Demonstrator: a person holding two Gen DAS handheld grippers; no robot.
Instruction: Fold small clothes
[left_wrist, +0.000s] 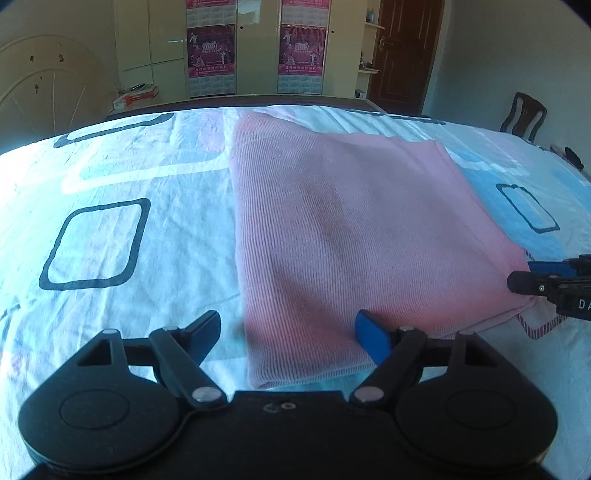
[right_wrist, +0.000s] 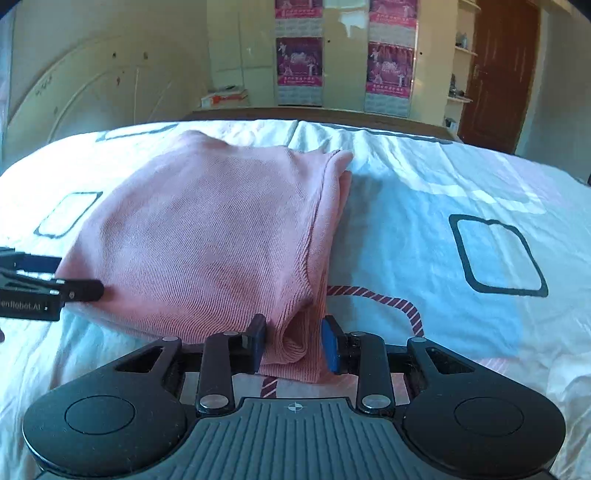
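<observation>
One pink garment (left_wrist: 354, 236), folded, flat on the patterned bedsheet (left_wrist: 110, 184). Two grippers, one at each near corner of it.

Left gripper (left_wrist: 288, 332): jaws wide open, gripping nothing. Garment's near left corner sits between the fingers; the blue right finger (left_wrist: 373, 341) rests on or just over the fabric, can't tell which.

Right gripper (right_wrist: 291, 341): jaws partly open, straddling the garment's near right corner (right_wrist: 295, 347), where the layered edge bunches up. Pads sit just beside the fabric; contact not clear, no firm pinch visible.

Two posters (left_wrist: 211, 51) on the wardrobe behind, one door (left_wrist: 402, 51).
</observation>
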